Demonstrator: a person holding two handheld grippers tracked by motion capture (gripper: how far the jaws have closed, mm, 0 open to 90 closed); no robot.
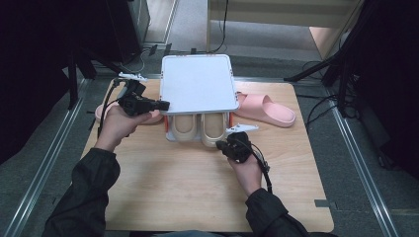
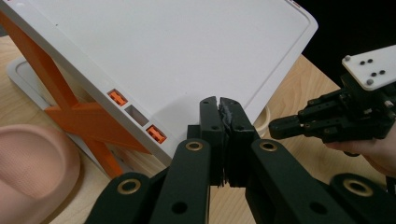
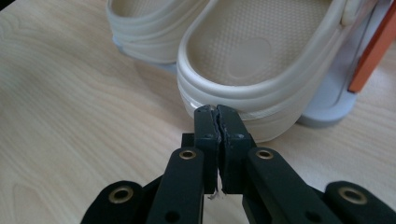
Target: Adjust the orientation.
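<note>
no readable text, labels or numbers

A pale wooden table (image 1: pixel 197 187) with rounded corners sits in the middle of a grey carpeted floor (image 1: pixel 375 163). Metal rails (image 1: pixel 47 153) run along the floor on both sides of it. Beyond the far edge stands light wooden furniture (image 1: pixel 276 15), with a dark cabinet (image 1: pixel 123 24) off to the left. Black stand legs (image 1: pixel 316 69) and loose cables (image 1: pixel 321 106) crowd the right side, and the edges fall into deep shadow.
</note>
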